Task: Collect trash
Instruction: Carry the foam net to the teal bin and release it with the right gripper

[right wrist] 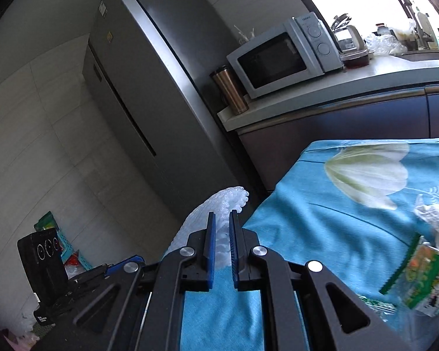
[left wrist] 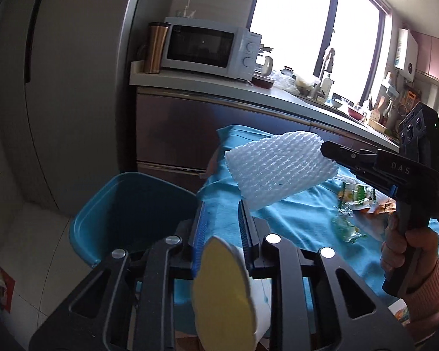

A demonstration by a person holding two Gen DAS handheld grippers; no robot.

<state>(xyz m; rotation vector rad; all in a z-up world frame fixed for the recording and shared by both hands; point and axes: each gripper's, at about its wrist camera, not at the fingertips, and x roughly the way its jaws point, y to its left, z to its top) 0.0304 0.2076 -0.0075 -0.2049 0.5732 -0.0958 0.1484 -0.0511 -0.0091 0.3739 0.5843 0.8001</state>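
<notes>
Foam netting (left wrist: 278, 169) hangs from my right gripper (left wrist: 326, 149), pinched by one end above the worktop (left wrist: 292, 219) edge, just right of the blue bin (left wrist: 125, 213). My left gripper (left wrist: 219, 222) stands partly open; a yellow-faced white object sits between its fingers, though I can't tell if it is truly clamped. Risk is that the light foam slips from that shallow pinch, or drifts on release and lands on the floor (left wrist: 38, 242) beside the bin. Wrappers (left wrist: 351, 201) lie on the worktop, well right of the bin.
</notes>
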